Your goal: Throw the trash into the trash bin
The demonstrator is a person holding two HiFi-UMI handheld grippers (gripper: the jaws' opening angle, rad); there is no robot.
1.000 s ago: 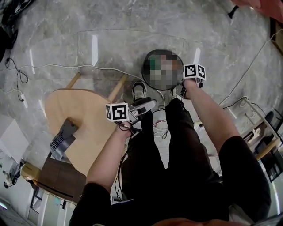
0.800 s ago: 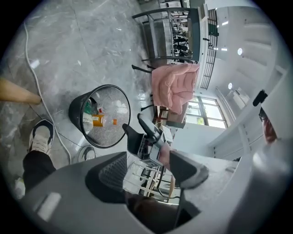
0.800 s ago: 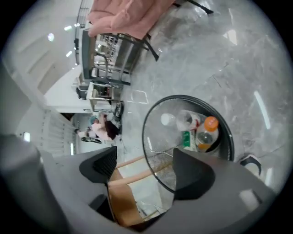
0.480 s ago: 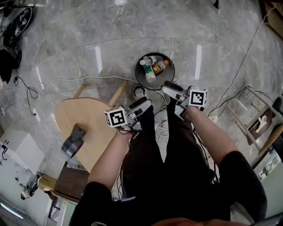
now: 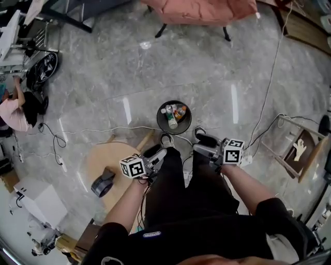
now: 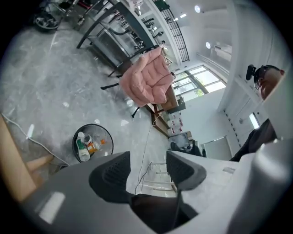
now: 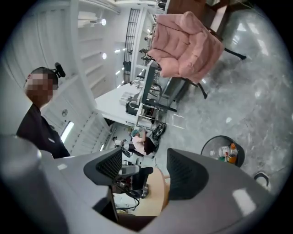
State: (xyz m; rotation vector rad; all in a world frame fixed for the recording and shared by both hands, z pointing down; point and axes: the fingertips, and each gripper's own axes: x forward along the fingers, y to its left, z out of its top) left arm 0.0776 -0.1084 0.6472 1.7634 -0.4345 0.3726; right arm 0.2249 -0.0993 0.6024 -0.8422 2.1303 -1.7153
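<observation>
Three cameras, all catching the trash bin [image 5: 174, 118] from above
The head view is looking steeply down from high over the grey floor [image 5: 103, 77], taking in the person's legs [image 5: 176, 181]; the left gripper view is peering out past its own jaws, tilted downward, with the bin lying lower left; the right gripper view is facing nearly level, bin lower right; all three are sharing the bin and the pink armchair [image 5: 199, 10], both well away

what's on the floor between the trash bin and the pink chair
Nothing. The head view shows only bare grey marble floor between the trash bin and the pink chair. The left gripper view shows the same empty stretch.
</observation>
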